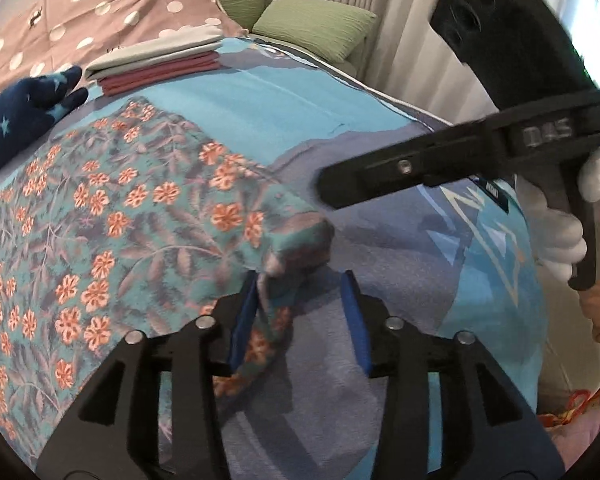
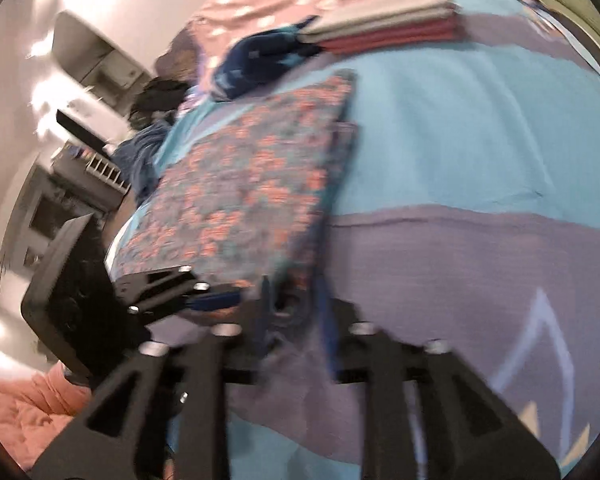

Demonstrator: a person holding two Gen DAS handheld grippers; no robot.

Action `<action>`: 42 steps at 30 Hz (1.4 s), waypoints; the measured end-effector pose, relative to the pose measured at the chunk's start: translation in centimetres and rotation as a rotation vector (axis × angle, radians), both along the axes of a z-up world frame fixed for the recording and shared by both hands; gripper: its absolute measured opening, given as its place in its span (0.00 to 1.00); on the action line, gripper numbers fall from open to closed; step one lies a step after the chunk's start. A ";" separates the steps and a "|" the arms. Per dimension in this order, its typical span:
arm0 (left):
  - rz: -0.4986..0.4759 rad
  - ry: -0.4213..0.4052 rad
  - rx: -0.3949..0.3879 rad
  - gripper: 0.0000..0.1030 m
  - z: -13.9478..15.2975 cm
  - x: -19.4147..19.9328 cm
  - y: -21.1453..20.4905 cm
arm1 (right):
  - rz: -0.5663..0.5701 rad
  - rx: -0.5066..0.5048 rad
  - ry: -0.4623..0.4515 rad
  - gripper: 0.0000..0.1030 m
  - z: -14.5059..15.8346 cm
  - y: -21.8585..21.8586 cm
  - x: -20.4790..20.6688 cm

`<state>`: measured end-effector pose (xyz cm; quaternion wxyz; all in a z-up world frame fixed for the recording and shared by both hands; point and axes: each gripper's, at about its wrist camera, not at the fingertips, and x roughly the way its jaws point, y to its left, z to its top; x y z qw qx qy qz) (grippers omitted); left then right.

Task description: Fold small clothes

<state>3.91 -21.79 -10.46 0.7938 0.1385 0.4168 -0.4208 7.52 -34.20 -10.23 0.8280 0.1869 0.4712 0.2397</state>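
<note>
The left hand-held gripper [image 1: 302,312] points forward over the bed [image 1: 300,96], its blue pads [image 1: 244,320] wide apart, with a bunched corner of the floral garment [image 1: 112,216] lying between them and brushing the left pad (not pinched). The garment spreads flat from there toward 9 and 10 o'clock across the blue and purple bedcover. In the left wrist view the right hand-held gripper [image 1: 336,184] enters from 3 o'clock, held by a white-gloved hand [image 1: 560,236], its tip just above the cover beside the garment's near corner. The right wrist view is motion-blurred; its fingers stand apart at the garment's near edge [image 2: 260,184], gripping nothing that can be made out. At 11 o'clock lie a navy star-print piece [image 1: 24,120] and a folded stack of grey and maroon clothes [image 1: 160,60]. Green cushions [image 1: 312,24] sit beyond at 12 o'clock.
</note>
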 end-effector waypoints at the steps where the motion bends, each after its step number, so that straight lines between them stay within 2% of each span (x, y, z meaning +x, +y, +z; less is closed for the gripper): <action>1: -0.011 0.006 -0.008 0.41 0.0 -0.2 -0.1 | 0.018 0.004 -0.001 0.37 -0.2 0.7 0.3; 3: -0.045 0.034 -0.034 0.41 0.1 -0.6 -0.3 | 0.027 0.017 0.028 0.34 -0.9 1.5 1.1; 5: -0.055 0.034 -0.028 0.42 -0.1 -1.1 -0.5 | 0.003 -0.089 0.059 0.03 -1.9 2.3 2.1; 6: -0.055 0.033 -0.021 0.42 -0.1 -1.2 -0.5 | -0.019 -0.122 0.057 0.03 -2.2 2.0 2.0; 11: 0.022 0.078 -0.056 0.42 0.2 -0.6 3.0 | -0.077 -0.016 0.106 0.00 -4.0 -2.0 -0.2; 13: 0.072 0.084 -0.062 0.42 0.3 -0.1 4.6 | -0.085 -0.026 0.099 0.00 -3.8 -2.3 -1.0; 15: 0.111 0.066 -0.064 0.42 0.7 0.0 6.1 | -0.115 -0.048 0.070 0.02 -2.9 -2.2 -1.2; 17: 0.162 0.041 -0.069 0.42 1.3 -0.2 7.9 | -0.137 -0.027 0.000 0.03 -1.4 -1.9 -1.4; 20: 0.247 0.029 -0.063 0.42 1.4 0.1 10.3 | -0.088 0.032 -0.097 0.04 0.2 -0.1 -1.3; 22: 0.323 0.025 -0.003 0.41 0.3 0.8 11.8 | -0.033 -0.007 -0.098 0.07 -0.3 2.4 -1.0; 23: 0.340 0.026 0.016 0.40 -0.3 0.9 12.2 | -0.028 -0.076 -0.062 0.08 -1.3 3.5 -0.6; 24: 0.347 0.031 0.006 0.39 -0.8 1.0 12.8 | -0.036 -0.166 -0.024 0.07 -2.5 4.4 -0.2; 25: 0.351 0.029 -0.027 0.40 -0.9 0.7 13.5 | -0.047 -0.205 -0.041 0.05 -3.7 4.7 -0.3; 26: 0.359 0.033 -0.039 0.40 -0.8 0.4 13.9 | -0.056 -0.189 -0.072 0.05 -3.8 4.6 -0.6; 30: 0.386 0.032 -0.086 0.40 0.0 -0.8 16.2 | -0.097 -0.137 -0.051 0.07 -3.0 3.2 -1.8; 34: 0.507 0.011 -0.147 0.39 1.2 -2.0 22.1 | -0.149 -0.219 -0.083 0.10 -1.4 3.8 -2.9; 36: 0.582 -0.016 -0.165 0.39 2.1 -2.6 25.2 | -0.152 -0.226 -0.101 0.14 -0.5 4.2 -3.7; 39: 0.705 -0.055 -0.192 0.37 2.7 -3.8 31.0 | -0.150 -0.248 -0.127 0.18 0.4 6.3 -3.3; 42: 0.820 -0.046 -0.235 0.36 2.2 -4.9 36.9 | -0.104 -0.254 -0.160 0.18 1.4 9.5 -3.0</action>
